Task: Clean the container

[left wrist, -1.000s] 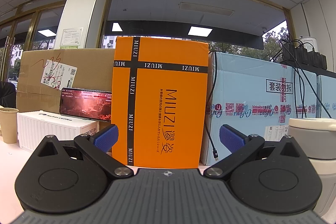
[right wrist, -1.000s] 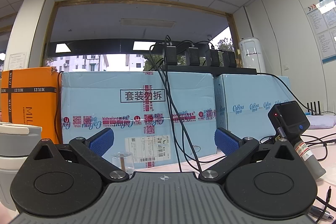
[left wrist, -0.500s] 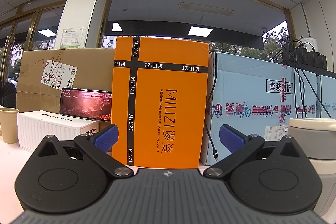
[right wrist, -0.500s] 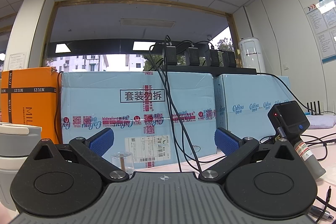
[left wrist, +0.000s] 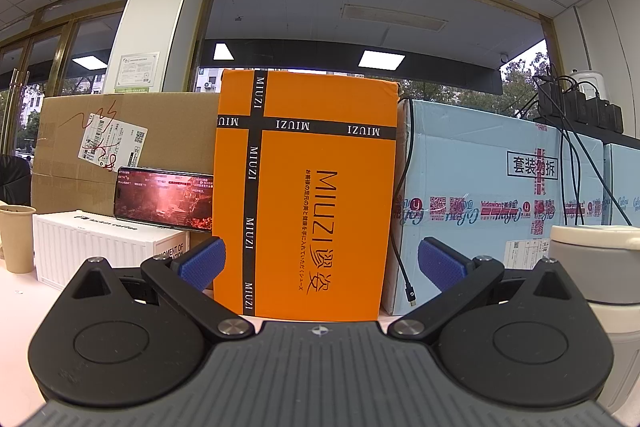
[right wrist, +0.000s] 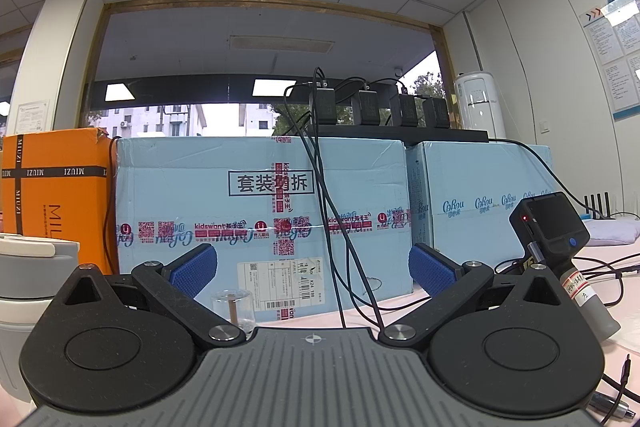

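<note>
A grey and white lidded container (left wrist: 596, 267) stands on the table at the right edge of the left wrist view; it also shows at the left edge of the right wrist view (right wrist: 28, 279). A small clear glass beaker (right wrist: 233, 309) with a thin stick in it stands just ahead of my right gripper's left finger. My left gripper (left wrist: 320, 261) is open and empty, level with the table, facing an orange box (left wrist: 306, 195). My right gripper (right wrist: 312, 269) is open and empty, facing a light blue carton (right wrist: 260, 219).
A brown carton (left wrist: 120, 143), a phone (left wrist: 164, 199) on a white box (left wrist: 108, 251) and a paper cup (left wrist: 16, 239) stand at the left. A black handheld device (right wrist: 560, 247), cables (right wrist: 600, 267) and a second blue carton (right wrist: 480, 195) are at the right.
</note>
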`<state>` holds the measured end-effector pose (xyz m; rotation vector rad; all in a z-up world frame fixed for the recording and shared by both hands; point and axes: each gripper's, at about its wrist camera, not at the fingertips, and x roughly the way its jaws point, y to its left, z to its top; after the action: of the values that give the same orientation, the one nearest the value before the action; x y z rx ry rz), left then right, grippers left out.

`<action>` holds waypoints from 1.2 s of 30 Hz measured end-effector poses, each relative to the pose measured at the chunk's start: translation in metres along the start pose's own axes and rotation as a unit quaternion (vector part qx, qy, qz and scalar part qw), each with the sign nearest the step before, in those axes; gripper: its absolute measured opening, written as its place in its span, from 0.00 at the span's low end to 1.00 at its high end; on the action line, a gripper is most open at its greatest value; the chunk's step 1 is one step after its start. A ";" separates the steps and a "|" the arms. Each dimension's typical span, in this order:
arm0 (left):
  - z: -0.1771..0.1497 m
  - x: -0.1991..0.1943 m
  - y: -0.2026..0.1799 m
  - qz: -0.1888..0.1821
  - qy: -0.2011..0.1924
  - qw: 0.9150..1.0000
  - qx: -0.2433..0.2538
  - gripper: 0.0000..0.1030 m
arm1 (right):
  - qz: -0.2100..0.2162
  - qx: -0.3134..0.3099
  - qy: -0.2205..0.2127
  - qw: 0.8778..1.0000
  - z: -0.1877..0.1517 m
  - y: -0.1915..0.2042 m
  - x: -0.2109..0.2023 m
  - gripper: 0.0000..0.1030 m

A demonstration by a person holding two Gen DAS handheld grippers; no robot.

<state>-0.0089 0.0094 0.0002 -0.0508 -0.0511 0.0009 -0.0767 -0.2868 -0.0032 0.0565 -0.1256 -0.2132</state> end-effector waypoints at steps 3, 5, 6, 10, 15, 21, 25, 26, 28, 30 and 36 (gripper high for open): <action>0.000 0.000 0.000 0.000 0.000 1.000 0.000 1.00 | 0.000 0.000 0.000 1.000 0.000 0.000 0.000 1.00; 0.000 0.000 0.000 0.000 0.000 1.000 0.000 1.00 | 0.000 0.000 0.000 1.000 0.000 0.000 0.000 1.00; 0.000 0.000 0.000 0.000 0.000 1.000 0.000 1.00 | 0.000 0.000 0.000 1.000 0.000 0.000 0.000 1.00; 0.000 0.000 0.000 0.000 0.000 1.000 0.000 1.00 | 0.000 0.000 0.000 1.000 0.000 0.000 0.000 1.00; -0.001 0.000 0.000 0.000 0.000 1.000 0.000 1.00 | 0.000 0.000 0.000 1.000 0.000 -0.001 0.001 1.00; 0.000 0.000 0.001 0.000 0.000 1.000 0.000 1.00 | -0.001 0.000 0.000 1.000 0.000 -0.002 0.001 1.00; 0.000 0.001 0.000 0.000 0.000 1.000 0.000 1.00 | -0.001 0.000 0.000 1.000 0.000 -0.002 0.001 1.00; 0.000 0.001 0.000 0.000 0.000 1.000 0.000 1.00 | -0.001 0.001 0.000 1.000 0.000 -0.002 0.001 1.00; 0.000 0.002 0.000 0.000 0.000 1.000 0.001 1.00 | 0.000 0.001 0.000 1.000 0.000 -0.002 0.001 1.00; 0.000 -0.001 0.001 -0.001 -0.001 1.000 0.001 1.00 | 0.000 0.001 0.000 1.000 0.000 -0.002 0.001 1.00; 0.001 -0.001 0.001 -0.003 -0.002 1.000 0.001 1.00 | -0.001 0.001 0.000 1.000 0.000 -0.002 0.001 1.00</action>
<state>-0.0096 0.0107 0.0007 -0.0491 -0.0547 -0.0041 -0.0763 -0.2891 -0.0030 0.0576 -0.1265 -0.2144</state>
